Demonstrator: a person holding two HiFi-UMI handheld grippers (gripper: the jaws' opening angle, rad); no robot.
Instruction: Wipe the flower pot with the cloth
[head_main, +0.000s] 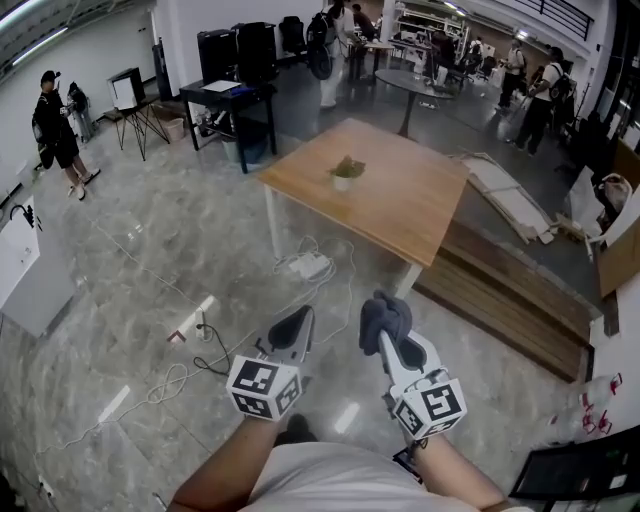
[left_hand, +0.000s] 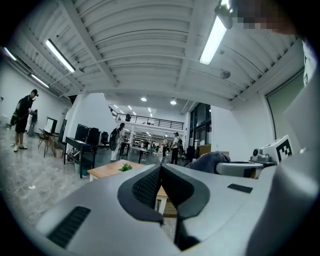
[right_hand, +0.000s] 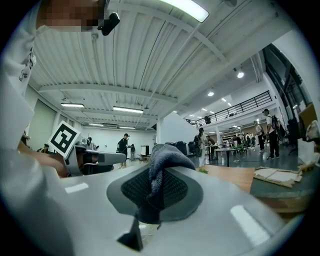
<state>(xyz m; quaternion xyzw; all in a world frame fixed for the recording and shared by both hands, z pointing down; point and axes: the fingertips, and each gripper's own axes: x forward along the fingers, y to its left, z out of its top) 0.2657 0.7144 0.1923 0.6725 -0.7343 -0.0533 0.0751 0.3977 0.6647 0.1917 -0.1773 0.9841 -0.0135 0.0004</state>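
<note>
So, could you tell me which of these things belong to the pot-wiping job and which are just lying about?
For the job:
flower pot on the wooden table
cloth, clamped in the right gripper
left gripper, shut and empty

Lying about:
power strip and cables on the floor
loose boards
black desk

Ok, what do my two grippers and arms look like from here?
The left gripper and right gripper both have smooth light grey bodies that taper forward, with dark, textured pads lining the jaws. The left cube and right cube are white with black square markers. No cables show. The person wears a white top; the forearms are uncovered.
</note>
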